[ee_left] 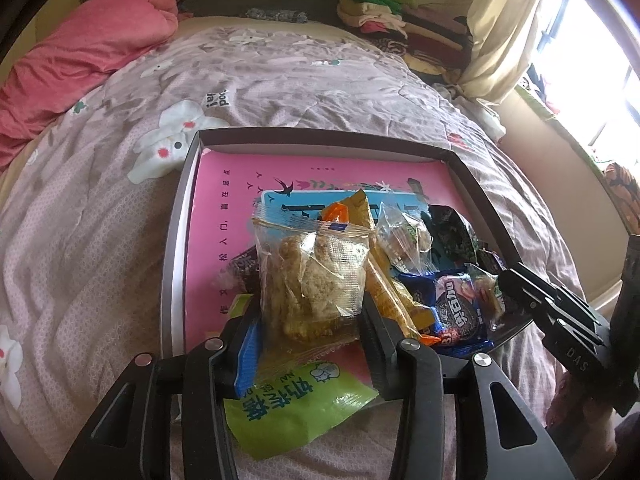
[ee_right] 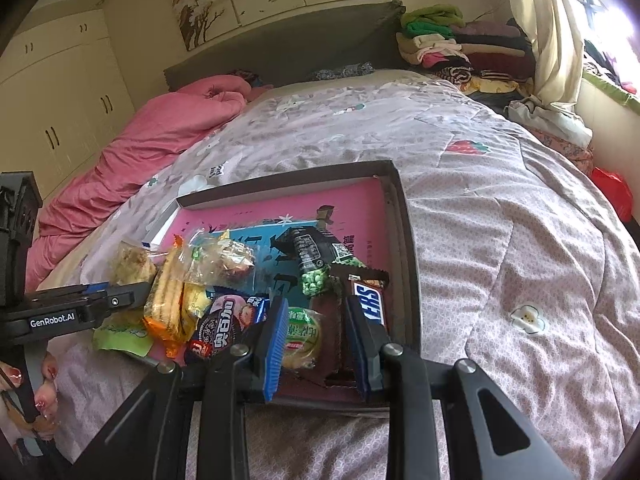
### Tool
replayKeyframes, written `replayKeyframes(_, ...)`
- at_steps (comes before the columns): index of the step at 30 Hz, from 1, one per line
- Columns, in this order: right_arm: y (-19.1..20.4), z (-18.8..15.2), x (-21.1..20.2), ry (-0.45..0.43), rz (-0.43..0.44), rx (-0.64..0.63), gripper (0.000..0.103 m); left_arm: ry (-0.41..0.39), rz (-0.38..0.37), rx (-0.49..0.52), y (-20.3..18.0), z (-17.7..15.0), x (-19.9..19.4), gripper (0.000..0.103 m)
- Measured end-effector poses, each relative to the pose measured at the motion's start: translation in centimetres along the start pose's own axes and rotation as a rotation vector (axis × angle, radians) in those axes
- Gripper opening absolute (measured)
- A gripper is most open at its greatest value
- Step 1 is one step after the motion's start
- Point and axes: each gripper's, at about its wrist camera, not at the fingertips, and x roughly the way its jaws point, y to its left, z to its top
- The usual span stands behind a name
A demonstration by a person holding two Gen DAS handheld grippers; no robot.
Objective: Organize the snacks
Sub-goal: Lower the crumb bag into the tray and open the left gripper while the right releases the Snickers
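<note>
A shallow dark-rimmed box (ee_left: 320,136) with a pink book inside lies on the bed; it also shows in the right wrist view (ee_right: 404,216). My left gripper (ee_left: 310,324) is shut on a clear packet of fried snack pieces (ee_left: 312,280), held over the box's near edge. A green packet (ee_left: 296,404) lies under it. My right gripper (ee_right: 316,344) is open over the box's near right corner, its fingers astride a round green-labelled cake (ee_right: 304,336) and next to a Snickers bar (ee_right: 372,300). An Oreo-type pack (ee_right: 228,328), orange biscuit packs (ee_right: 168,300) and a pea bag (ee_right: 316,264) lie nearby.
The box sits on a pinkish-grey patterned quilt (ee_right: 500,240). A pink duvet (ee_right: 152,148) lies at the left. Folded clothes (ee_right: 448,44) are stacked at the head of the bed near a curtain (ee_right: 556,32) and window. White wardrobes (ee_right: 52,92) stand at the left.
</note>
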Motion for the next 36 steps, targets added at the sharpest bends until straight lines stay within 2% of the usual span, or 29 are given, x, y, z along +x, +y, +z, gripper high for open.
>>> replayKeyframes(4,-0.1,0.0,-0.1,-0.001,-0.003,0.008,0.029,-0.004,0.005,0.009,0.0,0.0,-0.1,0.053)
replayKeyframes(21,0.2,-0.4,-0.3,0.004,-0.006,0.002,0.033,-0.029,-0.001,-0.003,0.3,-0.2,-1.2,0.061)
replayKeyframes(27,0.3,-0.6,-0.7,0.000,-0.004,0.001,0.041,-0.038,0.002,-0.008,0.5,-0.3,-1.8,0.066)
replayKeyframes(29,0.4,-0.5,-0.8,-0.005,-0.007,-0.001,0.044,-0.049,0.008,-0.006,0.5,-0.3,-2.2,0.075)
replayKeyframes(36,1.3,-0.2,-1.9,-0.049,-0.019,-0.042,0.056,-0.066,0.025,-0.003,0.3,-0.4,-3.4,0.076)
